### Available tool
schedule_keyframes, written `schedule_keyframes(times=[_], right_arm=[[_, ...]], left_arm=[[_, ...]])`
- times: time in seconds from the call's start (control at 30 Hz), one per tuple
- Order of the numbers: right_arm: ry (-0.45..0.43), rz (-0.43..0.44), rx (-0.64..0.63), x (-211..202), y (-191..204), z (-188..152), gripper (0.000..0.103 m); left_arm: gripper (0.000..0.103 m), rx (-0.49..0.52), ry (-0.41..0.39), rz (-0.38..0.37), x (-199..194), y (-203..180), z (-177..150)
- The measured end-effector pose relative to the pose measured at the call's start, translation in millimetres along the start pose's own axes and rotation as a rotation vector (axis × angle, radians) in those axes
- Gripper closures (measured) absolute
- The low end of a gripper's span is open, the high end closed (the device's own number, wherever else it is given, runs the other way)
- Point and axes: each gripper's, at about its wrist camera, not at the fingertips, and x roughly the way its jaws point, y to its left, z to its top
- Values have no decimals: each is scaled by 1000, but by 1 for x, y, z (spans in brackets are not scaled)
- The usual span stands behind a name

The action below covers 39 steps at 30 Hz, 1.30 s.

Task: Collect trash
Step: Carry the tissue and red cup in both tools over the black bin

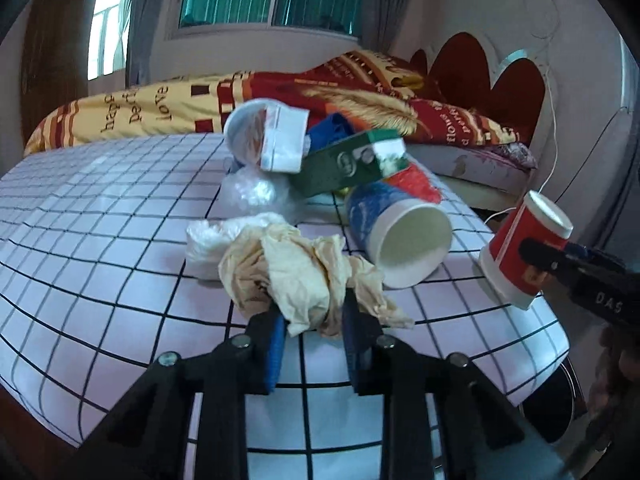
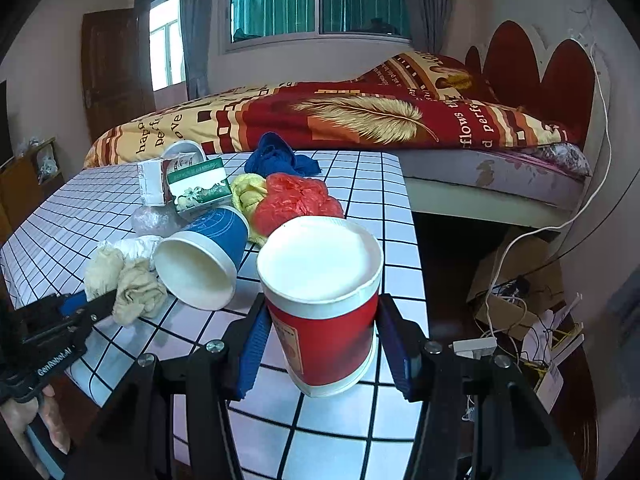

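A crumpled beige tissue [image 1: 296, 272] lies near the front of the checked table [image 1: 100, 220]. My left gripper [image 1: 312, 312] is shut on its lower end, the blue pads pressing from both sides. The right wrist view shows the same tissue [image 2: 132, 288] pinched by the left gripper [image 2: 100, 304]. My right gripper [image 2: 322, 304] is shut on a red paper cup [image 2: 324, 308], held just above the table's right edge. In the left wrist view the red cup [image 1: 520, 248] hangs tilted in the right gripper [image 1: 536, 256].
A blue paper cup [image 2: 204, 256] lies on its side mid-table. Behind it are a green box [image 2: 200, 188], a white carton [image 2: 152, 184], a red plastic bag [image 2: 296, 200], yellow and blue cloths and clear plastic [image 1: 252, 192]. A bed [image 2: 360, 120] stands beyond. Cardboard and cables [image 2: 520, 280] clutter the floor.
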Motion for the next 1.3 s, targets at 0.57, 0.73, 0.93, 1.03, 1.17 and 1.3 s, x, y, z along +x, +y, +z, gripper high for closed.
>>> schedule_keyframes(times=[0.57,0.73,0.93,1.03,1.17,1.3], right_arm=[[-81,-88,74,-102,-52,-33,48],[-66,-165,125,-130,-94,-61,48],[-41,-241,184,-158,-138,-96,48],[-31,-269,221,-169,-161,-115,48],[-13,-298,257,-179,-184,-141,48],[22,-319,289,-182,-202,-172,48]], left_arm=[[76,162,-38,-180,-42,-88,4],[77,217,-18,-259,-42,-123,-4],[77,296,20,-362,-41,-173,-17],[77,340,40,-413,-40,-199,-26],[77,390,79,-483,-34,-234,-42],[77,437,129,-546,-22,-263,-60]])
